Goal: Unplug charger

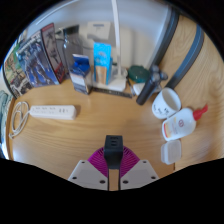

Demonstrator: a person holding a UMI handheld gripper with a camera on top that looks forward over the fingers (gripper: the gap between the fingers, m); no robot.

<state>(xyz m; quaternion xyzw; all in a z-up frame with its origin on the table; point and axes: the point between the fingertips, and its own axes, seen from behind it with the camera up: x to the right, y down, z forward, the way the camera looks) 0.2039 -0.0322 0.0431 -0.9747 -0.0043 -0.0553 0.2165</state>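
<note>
My gripper is shut on a small black charger, which sticks up from between the magenta pads. It is held above the wooden table, apart from everything else. A white power strip lies on the table well beyond the fingers to the left, with a white cable curling from its left end. No plug shows in the strip's sockets from here.
A blue-and-white box and posters stand at the back. A white mug, a white bottle with a red cap, a small white case and a dark green object lie to the right.
</note>
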